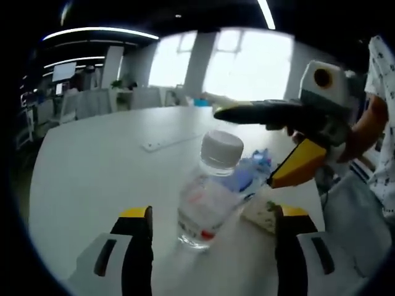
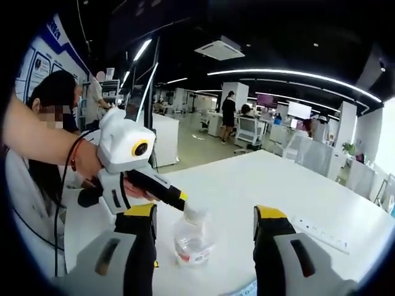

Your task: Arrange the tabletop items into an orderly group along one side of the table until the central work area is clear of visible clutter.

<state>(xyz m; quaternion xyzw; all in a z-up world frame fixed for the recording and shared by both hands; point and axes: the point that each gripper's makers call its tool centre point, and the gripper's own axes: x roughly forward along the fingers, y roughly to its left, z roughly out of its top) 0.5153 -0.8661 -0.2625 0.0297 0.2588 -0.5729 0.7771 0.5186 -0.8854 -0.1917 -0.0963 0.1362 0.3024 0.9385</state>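
1. The water bottle (image 1: 210,194) stands upright on the white worktop (image 1: 92,160), at 12 o'clock of the left gripper (image 1: 213,246), whose jaws stand wide.
2. The right gripper (image 2: 205,243) also stands wide, framing the bottle.
3. Best approach: center the bottle between the jaws and close gently on its body to avoid tipping.

Left gripper (image 1: 213,222) held low over the table, jaws wide apart. Right gripper (image 2: 203,219) likewise spread open, coming in from the right side. Bare forearm (image 2: 43,139) behind the left gripper.
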